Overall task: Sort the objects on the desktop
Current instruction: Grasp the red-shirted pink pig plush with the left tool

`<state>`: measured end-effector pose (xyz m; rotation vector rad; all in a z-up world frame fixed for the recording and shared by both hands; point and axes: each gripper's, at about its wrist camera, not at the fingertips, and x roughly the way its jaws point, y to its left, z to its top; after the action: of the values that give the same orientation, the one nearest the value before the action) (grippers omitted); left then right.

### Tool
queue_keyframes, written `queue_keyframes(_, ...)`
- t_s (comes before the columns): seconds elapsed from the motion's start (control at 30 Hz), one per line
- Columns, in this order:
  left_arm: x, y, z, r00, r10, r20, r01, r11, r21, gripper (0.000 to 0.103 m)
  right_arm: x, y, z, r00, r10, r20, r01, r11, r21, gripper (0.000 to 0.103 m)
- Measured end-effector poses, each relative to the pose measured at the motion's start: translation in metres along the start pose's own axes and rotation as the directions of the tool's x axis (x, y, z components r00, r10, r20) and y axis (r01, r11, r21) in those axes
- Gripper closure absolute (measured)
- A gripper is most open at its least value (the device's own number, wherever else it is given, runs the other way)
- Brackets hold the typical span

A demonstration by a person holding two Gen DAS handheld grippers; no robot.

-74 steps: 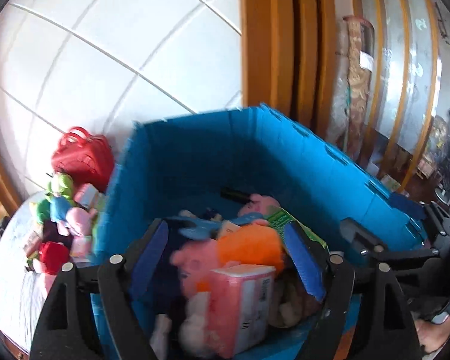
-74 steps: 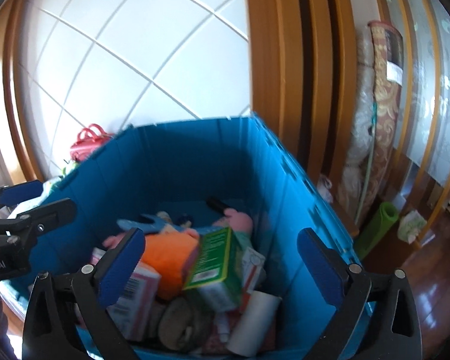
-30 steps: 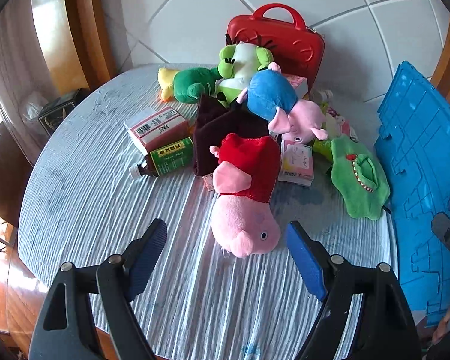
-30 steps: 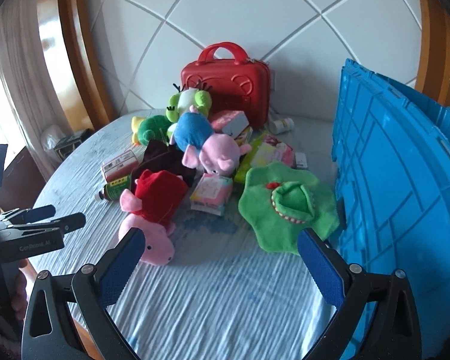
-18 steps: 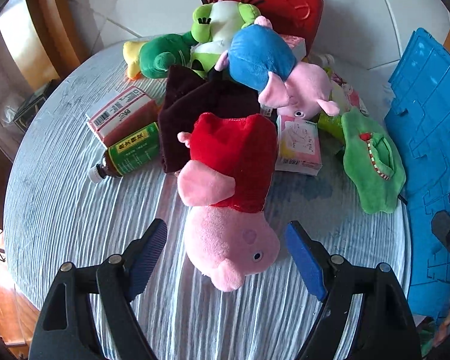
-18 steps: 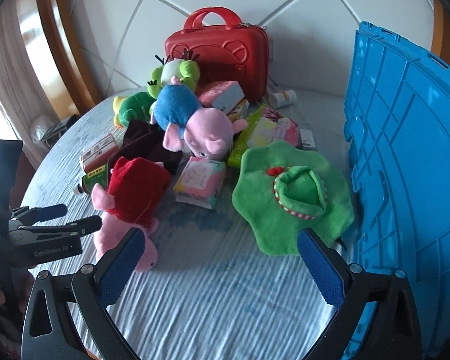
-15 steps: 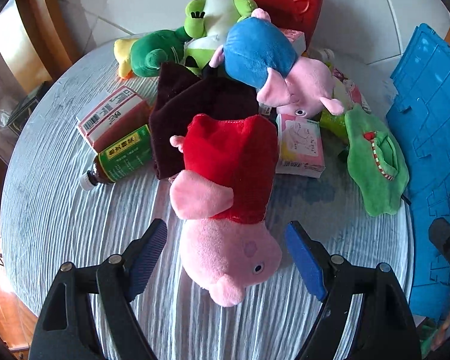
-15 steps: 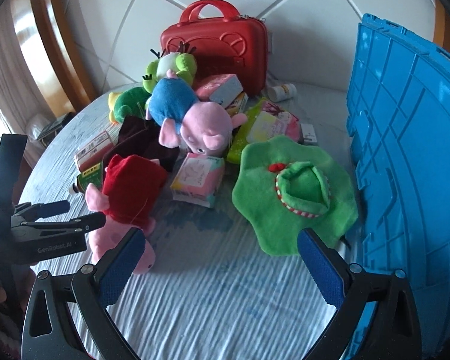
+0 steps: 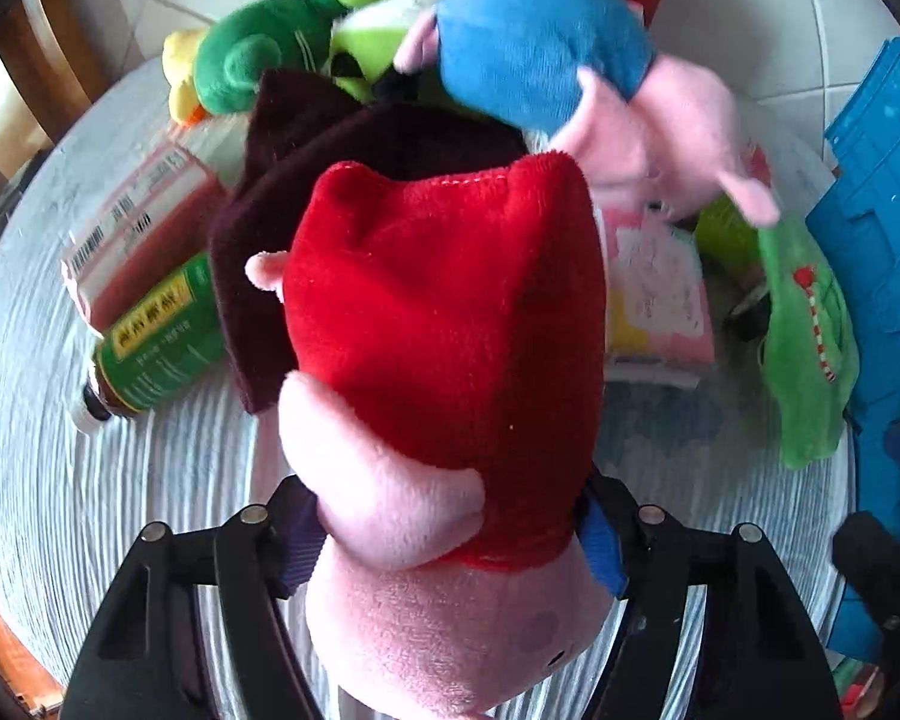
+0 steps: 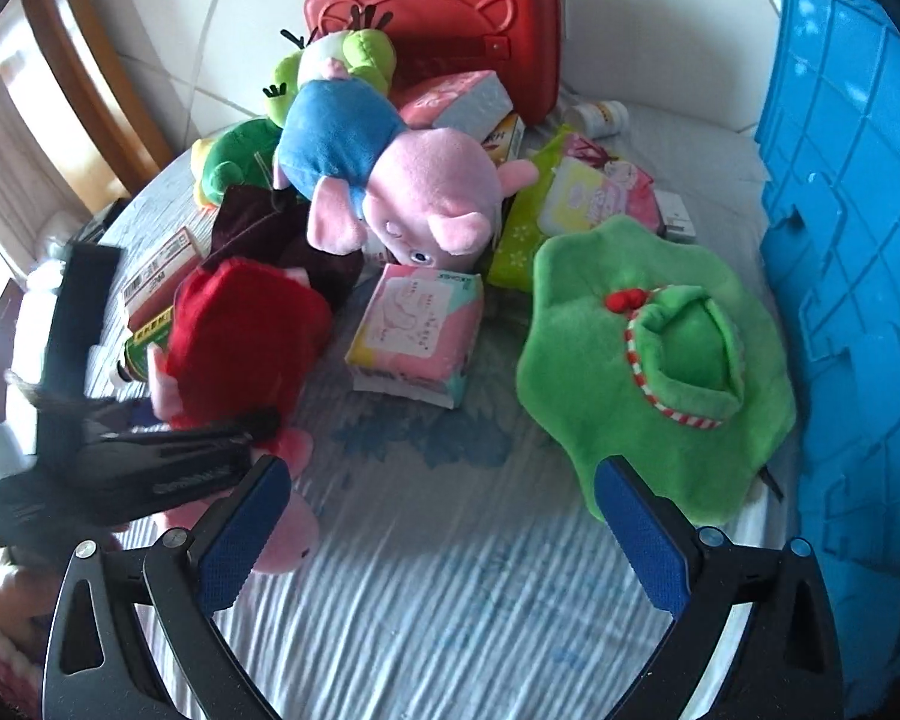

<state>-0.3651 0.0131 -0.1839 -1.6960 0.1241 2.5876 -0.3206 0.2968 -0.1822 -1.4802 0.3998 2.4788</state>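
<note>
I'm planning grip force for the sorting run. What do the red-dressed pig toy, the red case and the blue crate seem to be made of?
Red-dressed pig toy: soft plush, matte and fuzzy, with a stitched hem; it should squash under pressure.
Red case: apparently rigid moulded plastic with a slight sheen, embossed lines and a stiff handle; a coated shell is possible.
Blue crate: hard plastic, smooth and semi-glossy, with moulded ribs and recesses.

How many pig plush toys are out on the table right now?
2. The red-dressed pig lies at the left, between the left gripper's fingers. The blue-shirted pig lies atop the pile behind it. Others may be hidden underneath.
</note>
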Motion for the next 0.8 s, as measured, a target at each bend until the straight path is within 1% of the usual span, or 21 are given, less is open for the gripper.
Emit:
queue_keyframes(0.03, -0.014, 0.000, 0.005, 0.998, 0.026, 0.055, -0.027, 1.000, 0.014, 0.034, 0.003, 0.001, 0.004, 1.000, 0.008, -0.001, -0.008, 1.000, 0.007, 0.000)
queue_keyframes(0.1, -0.042, 0.002, 0.017, 0.983, 0.078, 0.168, -0.085, 0.996, 0.036, 0.034, 0.009, 0.002, 0.012, 1.000, 0.019, 0.005, -0.019, 1.000, 0.022, 0.000)
queue_keyframes(0.13, -0.051, 0.003, 0.022, 0.974, 0.099, 0.204, -0.110, 0.993, 0.043, 0.033, 0.012, 0.003, 0.017, 1.000, 0.025, 0.007, -0.025, 0.999, 0.031, 0.000)
queue_keyframes(0.2, -0.053, 0.006, 0.031, 0.967, 0.110, 0.232, -0.126, 0.990, 0.056, 0.033, 0.023, 0.007, 0.025, 0.999, 0.043, 0.001, -0.043, 0.998, 0.048, 0.000)
queue_keyframes(0.23, -0.048, 0.008, 0.033, 0.968, 0.107, 0.228, -0.123, 0.991, 0.058, 0.033, 0.029, 0.009, 0.029, 0.999, 0.048, -0.004, -0.047, 0.997, 0.052, 0.000)
queue_keyframes(0.27, -0.039, 0.010, 0.035, 0.973, 0.099, 0.210, -0.114, 0.992, 0.057, 0.033, 0.035, 0.011, 0.033, 0.999, 0.047, -0.011, -0.046, 0.997, 0.054, 0.000)
queue_keyframes(0.37, -0.004, 0.017, 0.035, 0.991, 0.038, 0.131, -0.043, 0.998, 0.035, 0.033, 0.055, 0.018, 0.043, 0.999, 0.029, -0.031, -0.027, 0.998, 0.052, 0.000)
queue_keyframes(0.47, 0.026, 0.023, 0.033, 0.997, 0.036, 0.065, -0.038, 0.999, 0.024, 0.033, 0.075, 0.018, 0.051, 0.998, -0.001, -0.060, 0.005, 0.998, 0.062, 0.000)
queue_keyframes(0.5, 0.031, 0.024, 0.034, 0.998, 0.040, 0.058, -0.042, 0.999, 0.030, 0.033, 0.081, 0.017, 0.052, 0.997, 0.000, -0.071, 0.005, 0.998, 0.070, 0.000)
queue_keyframes(0.6, 0.035, 0.026, 0.041, 0.996, 0.048, 0.070, -0.051, 0.998, 0.040, 0.033, 0.095, 0.017, 0.057, 0.996, -0.009, -0.087, 0.016, 0.997, 0.078, 0.000)
queue_keyframes(0.8, 0.045, 0.027, 0.053, 0.997, 0.063, 0.049, -0.065, 0.997, 0.051, 0.032, 0.116, 0.011, 0.064, 0.993, -0.033, -0.113, 0.045, 0.994, 0.100, 0.000)
